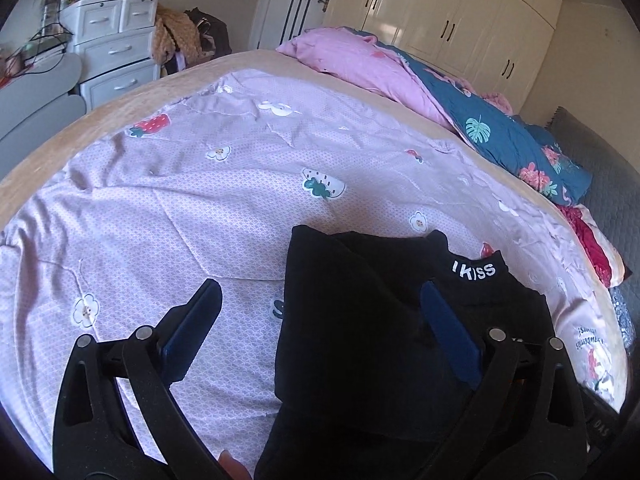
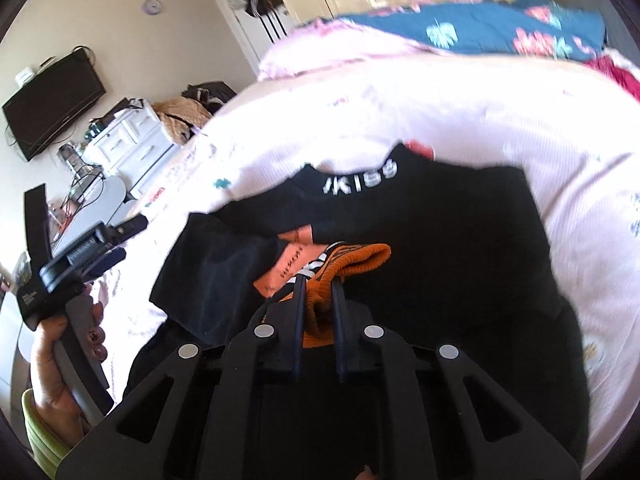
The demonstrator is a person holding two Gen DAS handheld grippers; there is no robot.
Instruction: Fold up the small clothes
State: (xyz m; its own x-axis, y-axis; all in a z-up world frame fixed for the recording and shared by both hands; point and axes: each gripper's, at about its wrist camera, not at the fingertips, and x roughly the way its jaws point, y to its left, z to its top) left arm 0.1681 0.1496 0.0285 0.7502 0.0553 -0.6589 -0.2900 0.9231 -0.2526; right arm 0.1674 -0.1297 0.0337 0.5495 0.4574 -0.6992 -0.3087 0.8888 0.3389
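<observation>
A small black top point(image 1: 360, 320) with white "KISS" lettering on the collar lies partly folded on the lilac bedsheet point(image 1: 180, 200). My left gripper point(image 1: 320, 296) is open above its left edge, empty, one finger over the sheet and one over the cloth. In the right wrist view the same black top point(image 2: 440, 240) lies spread, with an orange cuff and orange tags point(image 2: 340, 264) on it. My right gripper point(image 2: 318, 292) is shut on the orange ribbed cuff. The left gripper point(image 2: 116, 240) shows at the left, held in a hand.
A pink and blue floral quilt point(image 1: 440, 92) is heaped at the far side of the bed. A white drawer unit point(image 1: 116, 44) and a grey table stand to the left. White wardrobes point(image 1: 460, 12) line the back wall. A wall-mounted television point(image 2: 52, 100) hangs at the left.
</observation>
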